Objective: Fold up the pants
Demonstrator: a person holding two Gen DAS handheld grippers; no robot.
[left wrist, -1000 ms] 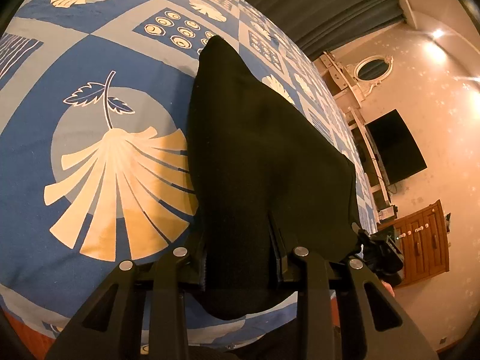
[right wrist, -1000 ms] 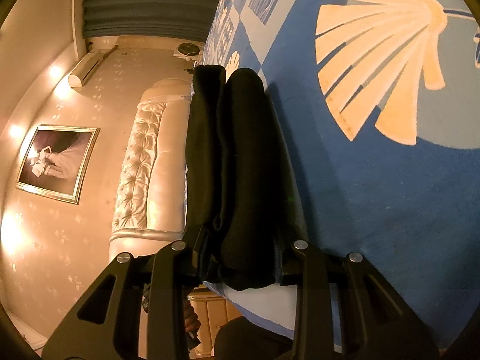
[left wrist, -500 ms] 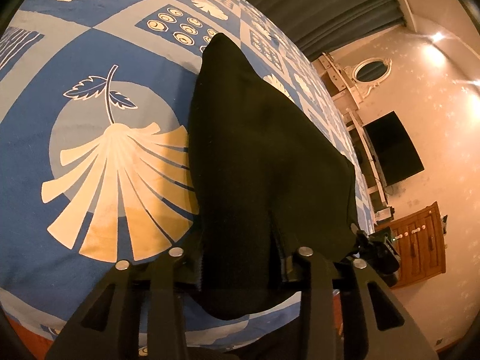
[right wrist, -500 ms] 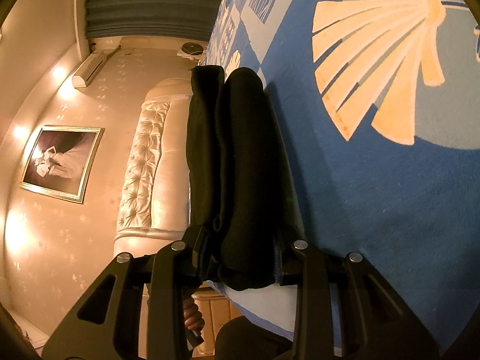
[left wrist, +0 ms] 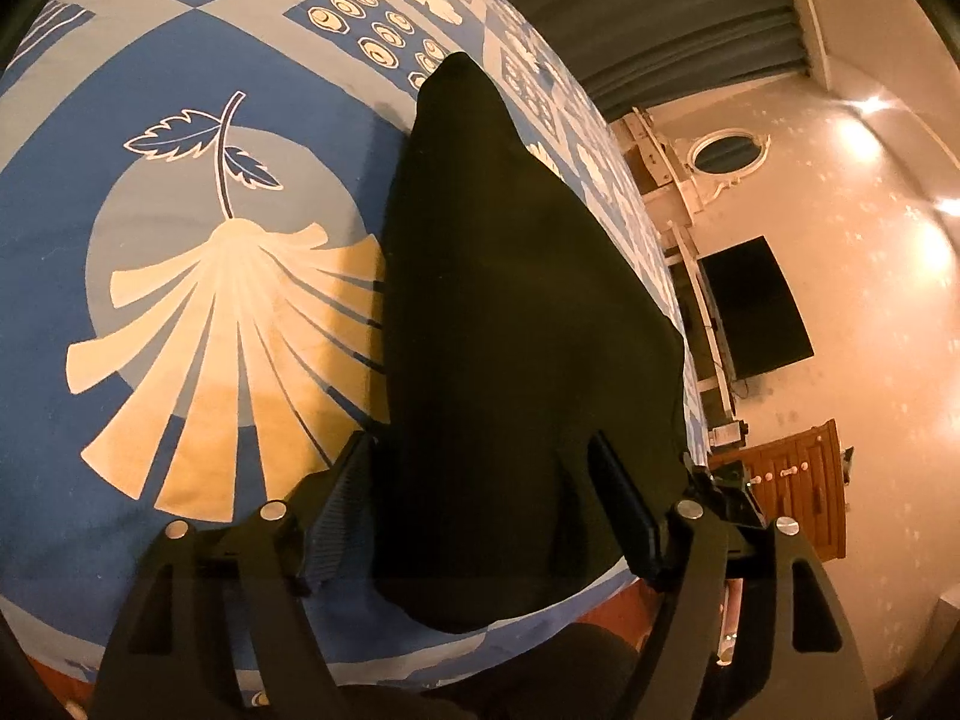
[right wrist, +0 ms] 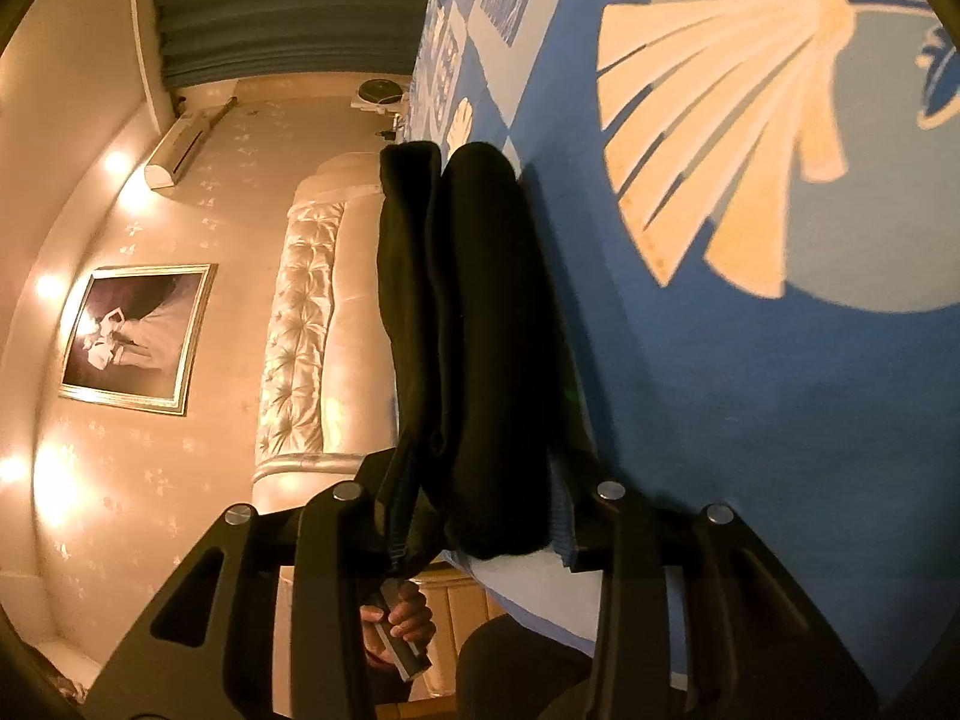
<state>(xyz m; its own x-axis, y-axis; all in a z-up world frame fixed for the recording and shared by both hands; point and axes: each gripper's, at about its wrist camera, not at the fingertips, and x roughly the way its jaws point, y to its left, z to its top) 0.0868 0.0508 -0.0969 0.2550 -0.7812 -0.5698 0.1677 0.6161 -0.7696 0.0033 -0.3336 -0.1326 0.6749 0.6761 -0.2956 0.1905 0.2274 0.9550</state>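
The folded black fabric pants (left wrist: 516,360) look soft, limp and light on the blue patterned bedspread (left wrist: 180,360). Left claw (left wrist: 480,504) is opening, pads clear of them; right claw (right wrist: 474,498) is opening too, its pads seemingly still pressing the thick folded end, the best hold.

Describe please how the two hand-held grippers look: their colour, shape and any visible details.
Both are matt black. The left gripper and right gripper each have two flat fingers on angled arms with triangular cut-outs, and round silver bolts at the joints. The pads are ribbed. No cables or sleeves show.

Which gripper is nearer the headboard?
Left. The left gripper, its hand seen from the right gripper, is on the headboard side; the right is on the TV side. Both jaws are opening around the pants.
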